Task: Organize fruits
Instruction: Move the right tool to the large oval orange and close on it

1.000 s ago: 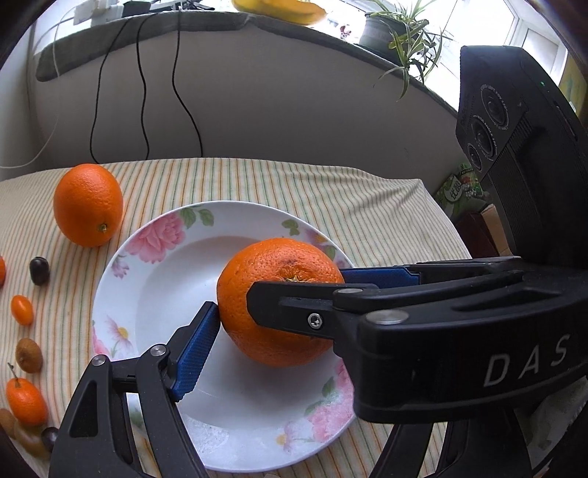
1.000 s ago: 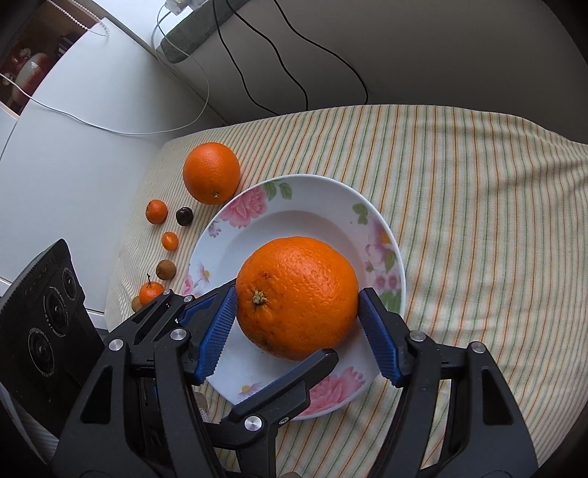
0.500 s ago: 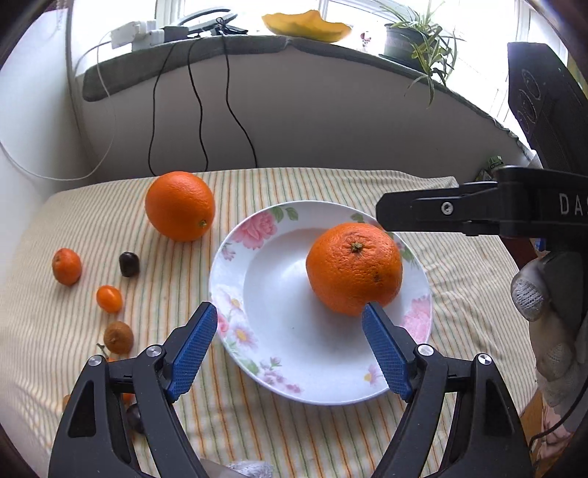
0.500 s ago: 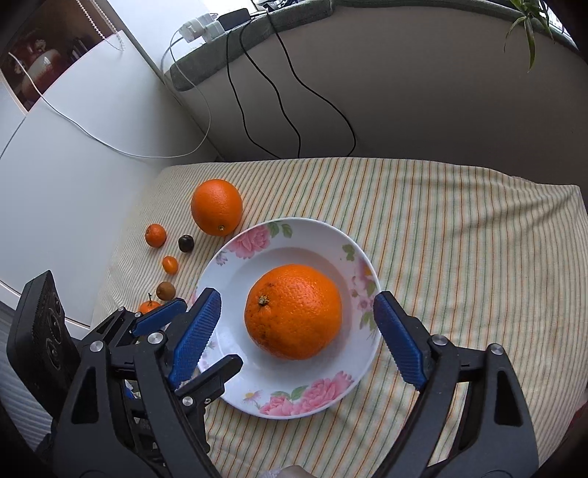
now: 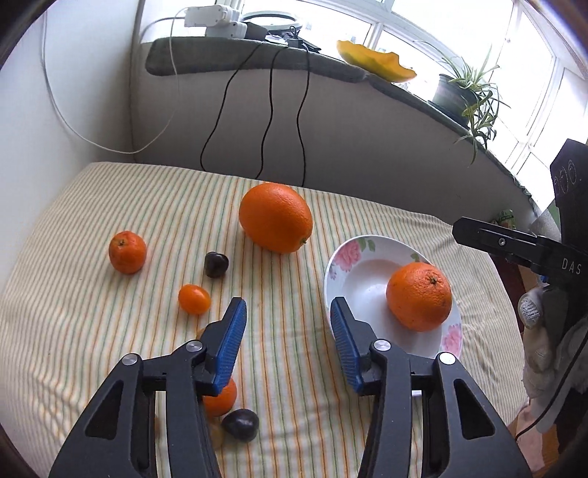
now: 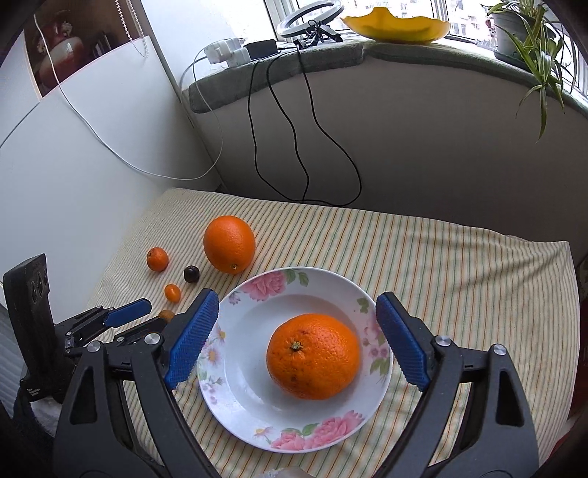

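A large orange (image 6: 313, 356) lies in the white flowered plate (image 6: 257, 415), also seen in the left wrist view (image 5: 419, 296) with the plate (image 5: 358, 290). A second large orange (image 5: 275, 217) (image 6: 229, 243) lies on the striped cloth left of the plate. A small mandarin (image 5: 127, 252), dark fruits (image 5: 216, 264) (image 5: 240, 424) and small orange fruits (image 5: 194, 299) (image 5: 219, 400) lie on the cloth. My left gripper (image 5: 288, 338) is open and empty above the cloth, between plate and small fruits. My right gripper (image 6: 294, 338) is open and empty, raised above the plate.
The striped cloth (image 6: 459, 264) covers the table, with a wall and hanging cables (image 6: 305, 147) behind. A windowsill holds a potted plant (image 5: 459, 92) and a yellow dish (image 6: 397, 22). A white wall or cabinet (image 6: 73, 165) stands at the left.
My right gripper opened, let go of the orange in the plate and pulled back upward. My left gripper swung left, away from the plate toward the small fruits.
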A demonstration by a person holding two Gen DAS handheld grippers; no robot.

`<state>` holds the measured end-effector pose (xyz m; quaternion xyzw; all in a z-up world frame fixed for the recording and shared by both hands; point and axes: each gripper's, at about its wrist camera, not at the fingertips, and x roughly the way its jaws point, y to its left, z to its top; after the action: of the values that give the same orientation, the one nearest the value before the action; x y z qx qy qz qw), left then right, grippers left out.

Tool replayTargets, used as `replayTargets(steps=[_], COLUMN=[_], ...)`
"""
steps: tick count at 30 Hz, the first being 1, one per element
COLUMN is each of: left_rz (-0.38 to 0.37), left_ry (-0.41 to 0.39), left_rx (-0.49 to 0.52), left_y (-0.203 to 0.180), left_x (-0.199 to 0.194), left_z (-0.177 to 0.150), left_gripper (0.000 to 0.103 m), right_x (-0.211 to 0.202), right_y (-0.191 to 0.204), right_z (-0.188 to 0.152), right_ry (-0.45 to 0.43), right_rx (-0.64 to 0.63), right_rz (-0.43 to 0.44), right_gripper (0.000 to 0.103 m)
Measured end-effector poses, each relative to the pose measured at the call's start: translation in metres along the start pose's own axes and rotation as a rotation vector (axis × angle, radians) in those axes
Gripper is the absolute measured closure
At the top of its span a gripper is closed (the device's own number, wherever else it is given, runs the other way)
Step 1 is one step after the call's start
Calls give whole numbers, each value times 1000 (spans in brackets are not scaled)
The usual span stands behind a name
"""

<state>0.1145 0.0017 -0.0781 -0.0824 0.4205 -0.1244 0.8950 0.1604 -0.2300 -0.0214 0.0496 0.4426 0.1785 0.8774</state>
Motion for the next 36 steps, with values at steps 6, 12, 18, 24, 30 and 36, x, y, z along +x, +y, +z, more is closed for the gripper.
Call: replayTargets(steps=[6,12,18,24,30,36], left_rz=[15,69,60,23,-21,-58], left_ry=[36,56,96,97,105,131], left_rx=[-63,-102,-111,-94,-121,-144], left_y=[21,32,38,32,34,31], left_x=[21,42,63,67,71,76], left_z=[15,32,42,47,50,55], left_gripper=[61,61,61,61,60,60], right_x=[38,80,116,148,164,178], right_y=[12,23,37,42,47,49], right_z=[25,49,63,72,76,76], right_ry=[75,137,187,229,261,293], right_rx=[-4,-9,-23,4,11,35], right_rz=[3,12,26,75,129,170], right_gripper=[18,23,25,25,25,26])
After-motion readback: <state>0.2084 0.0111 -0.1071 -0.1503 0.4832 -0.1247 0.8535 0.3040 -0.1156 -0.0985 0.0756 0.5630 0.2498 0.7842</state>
